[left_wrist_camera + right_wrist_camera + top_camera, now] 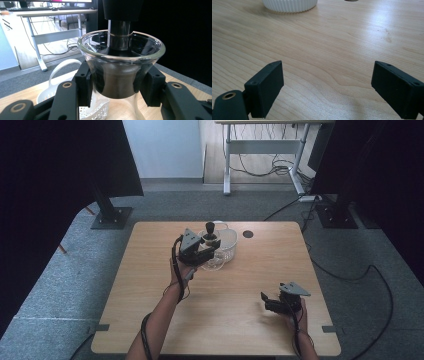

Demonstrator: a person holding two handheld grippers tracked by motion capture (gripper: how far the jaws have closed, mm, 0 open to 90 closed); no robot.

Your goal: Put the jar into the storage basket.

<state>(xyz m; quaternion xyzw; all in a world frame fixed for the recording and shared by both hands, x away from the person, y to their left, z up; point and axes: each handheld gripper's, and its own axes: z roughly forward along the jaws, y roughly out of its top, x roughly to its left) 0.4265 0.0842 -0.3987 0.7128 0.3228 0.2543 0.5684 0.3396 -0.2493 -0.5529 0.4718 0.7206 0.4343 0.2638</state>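
We see the left gripper (209, 251) clamped on the narrow neck of a glass carafe (121, 75), one jaw on each side just under the flared rim. A dark plunger (119, 30) stands upright in its mouth. In the high view the carafe (214, 256) sits near the table's (150, 285) centre, towards 12 o'clock, touching or just beside a white basket (227, 240) at its 1 o'clock. Our left forearm rises from 6 o'clock, wrist bent towards 1 o'clock. The right gripper (266, 301) rests low at 4 o'clock, pointing to 9 o'clock, jaws wide apart over bare wood.
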